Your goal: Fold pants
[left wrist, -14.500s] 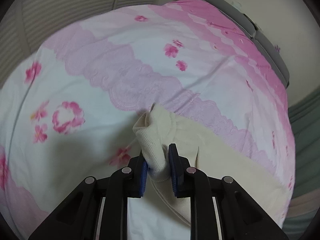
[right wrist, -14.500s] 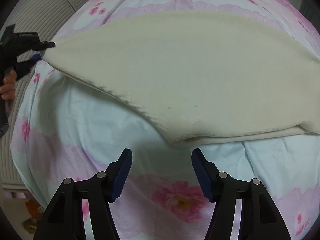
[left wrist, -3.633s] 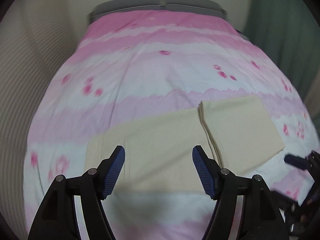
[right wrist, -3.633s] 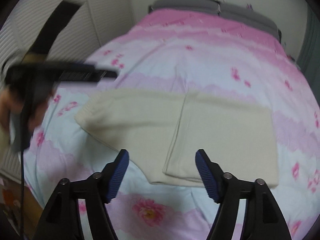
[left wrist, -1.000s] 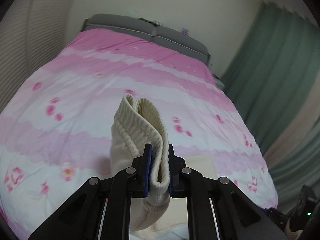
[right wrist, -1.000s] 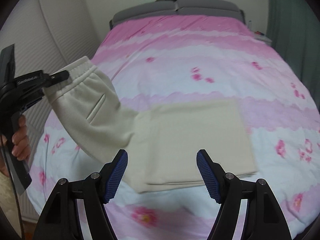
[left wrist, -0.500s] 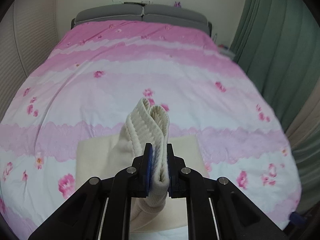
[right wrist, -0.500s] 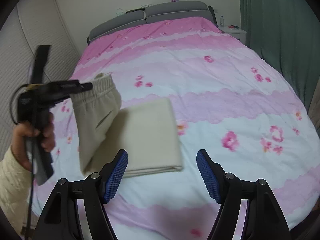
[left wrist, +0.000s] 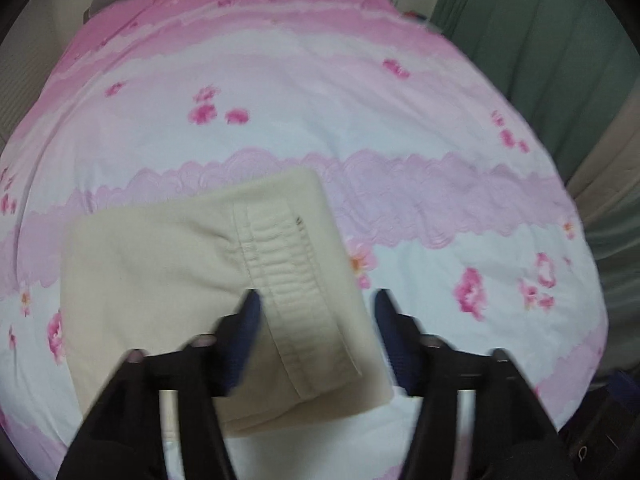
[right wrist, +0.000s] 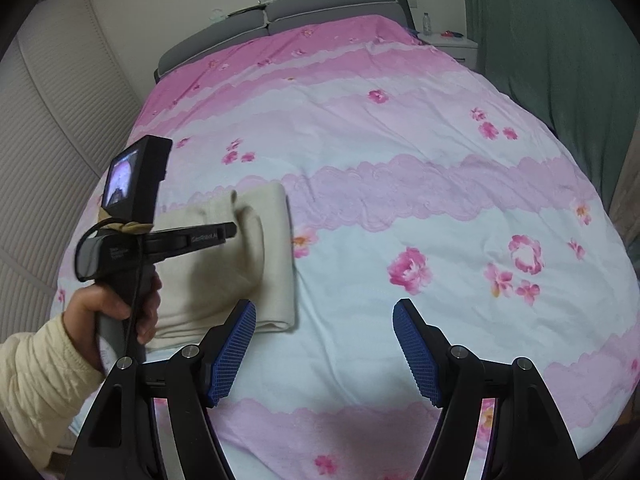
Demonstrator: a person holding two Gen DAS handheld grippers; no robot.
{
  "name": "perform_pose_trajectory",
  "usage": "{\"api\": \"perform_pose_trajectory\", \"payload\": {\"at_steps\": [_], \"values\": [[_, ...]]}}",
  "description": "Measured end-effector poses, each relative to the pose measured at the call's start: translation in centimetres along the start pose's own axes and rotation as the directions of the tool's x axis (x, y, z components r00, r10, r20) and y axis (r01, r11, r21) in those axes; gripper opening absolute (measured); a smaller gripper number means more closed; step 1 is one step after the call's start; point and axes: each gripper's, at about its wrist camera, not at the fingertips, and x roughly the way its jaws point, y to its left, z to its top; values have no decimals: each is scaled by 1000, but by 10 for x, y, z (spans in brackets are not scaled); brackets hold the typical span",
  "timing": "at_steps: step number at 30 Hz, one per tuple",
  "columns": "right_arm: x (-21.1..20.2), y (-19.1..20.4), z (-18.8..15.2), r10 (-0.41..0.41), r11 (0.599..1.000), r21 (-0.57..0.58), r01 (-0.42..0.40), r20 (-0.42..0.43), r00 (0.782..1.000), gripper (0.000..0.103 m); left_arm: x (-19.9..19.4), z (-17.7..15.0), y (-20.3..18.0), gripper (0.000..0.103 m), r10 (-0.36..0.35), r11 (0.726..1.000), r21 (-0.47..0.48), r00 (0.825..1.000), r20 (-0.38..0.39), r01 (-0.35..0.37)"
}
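Note:
The cream pants lie folded in a flat stack on the pink flowered bed cover. Their ribbed waistband rests on top, near the stack's right edge. My left gripper hovers just over that waistband, jaws opening, with the band below the gap and neither pad pressing on it. In the right wrist view the pants sit at the left, partly hidden by the left gripper and the hand holding it. My right gripper is open over bare cover, to the right of the stack.
A grey headboard closes the far end of the bed. Green curtains hang along the right side, with a nightstand in the far corner. White louvred doors stand at the left. A cream sleeve is at lower left.
The left gripper carried the waistband rightward and down onto the folded half, then let go, so the band now lies flat. The right gripper's view swung right, leaving the pants at its left.

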Motion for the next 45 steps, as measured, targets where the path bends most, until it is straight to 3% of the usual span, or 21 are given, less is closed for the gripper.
{"api": "perform_pose_trajectory", "payload": {"at_steps": [2,5,8,11,15,18,26,29,31,34,36,40,45], "values": [[5,0,2,14,1000,-3,-14,-6,1000,72,-17,-4,4,66,-2,1000,11,1000,29,2],[17,5,4,34,999,-26,-34,-12,999,72,-37,-13,22,67,96,994,46,994,56,-99],[37,18,10,78,995,-59,-80,-29,996,72,-44,-23,43,67,207,976,67,977,44,-209],[70,40,25,168,980,-98,-173,-53,984,72,-43,-30,65,67,249,968,30,968,7,-249],[113,69,45,276,947,-145,-286,-85,957,58,-30,-29,86,67,242,968,-49,969,-44,-244],[149,77,58,344,932,-81,-354,-120,931,51,-18,-24,85,67,248,965,-68,967,-62,-252],[224,85,57,271,958,-33,-285,-226,936,43,9,-19,85,67,219,970,-86,969,-114,-229],[226,79,51,320,946,33,-321,-234,918,28,4,-27,92,67,218,969,-93,969,-114,-229],[212,80,49,329,944,35,-329,-199,923,21,1,-31,98,67,214,968,-109,970,-116,-226],[186,88,51,388,921,32,-388,-142,911,19,-1,-34,105,67,199,964,-152,972,-127,-217],[193,100,51,405,912,9,-409,-169,899,19,0,-34,107,67,192,963,-167,972,-136,-213],[222,107,53,326,942,4,-336,-251,911,11,-4,-36,104,67,204,964,-146,971,-129,-222],[188,77,58,355,933,125,-337,-174,919,6,-8,-35,103,67,193,967,-143,973,-124,-210]]}}
